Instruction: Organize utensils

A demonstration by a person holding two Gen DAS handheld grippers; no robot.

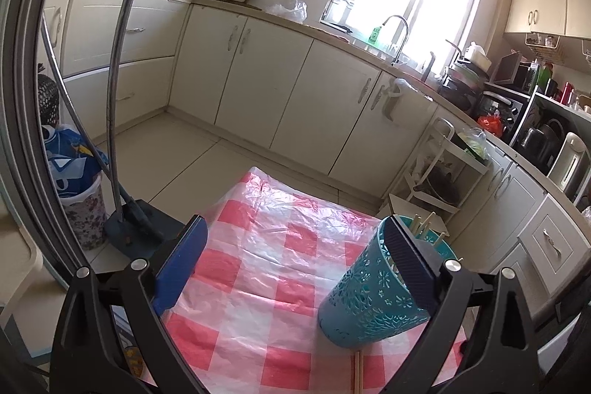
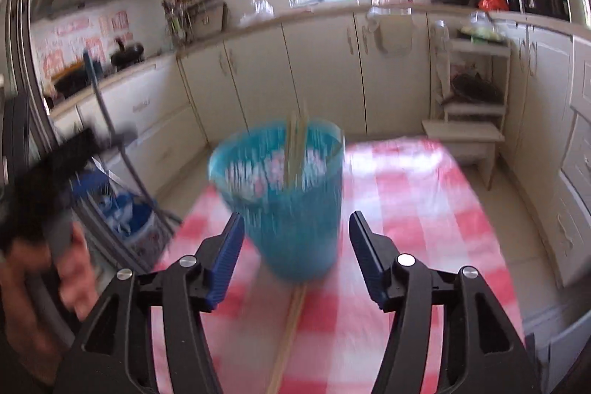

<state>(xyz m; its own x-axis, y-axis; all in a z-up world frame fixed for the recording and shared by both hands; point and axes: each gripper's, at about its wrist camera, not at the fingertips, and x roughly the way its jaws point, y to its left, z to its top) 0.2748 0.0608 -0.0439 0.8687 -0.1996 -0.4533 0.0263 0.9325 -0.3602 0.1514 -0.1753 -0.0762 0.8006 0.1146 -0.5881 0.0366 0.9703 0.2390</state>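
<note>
Most of what my right wrist camera gives me is smeared by motion blur, so the teal holder [image 2: 291,198] reads as a streaky cup and its cut-out pattern is lost there. At the far left of that view I can only partly make out a hand [image 2: 70,268] on a dark, blurred rig, cut off by the frame edge. In my left wrist view the holder [image 1: 369,287] is partly hidden behind my right-hand finger [image 1: 410,268], and its far rim is out of sight.

The holder stands on the red-and-white checked tablecloth [image 1: 258,246] and has several pale chopsticks [image 1: 424,226] standing in it, ends poking above the rim. More chopsticks [image 2: 288,331] lie flat on the cloth at the holder's near side, running toward me (how many, I cannot tell).

My left gripper [image 1: 295,257] is spread wide with nothing between the pads. My right gripper [image 2: 295,246] is spread too, the holder sitting just beyond and between the tips, untouched.
</note>
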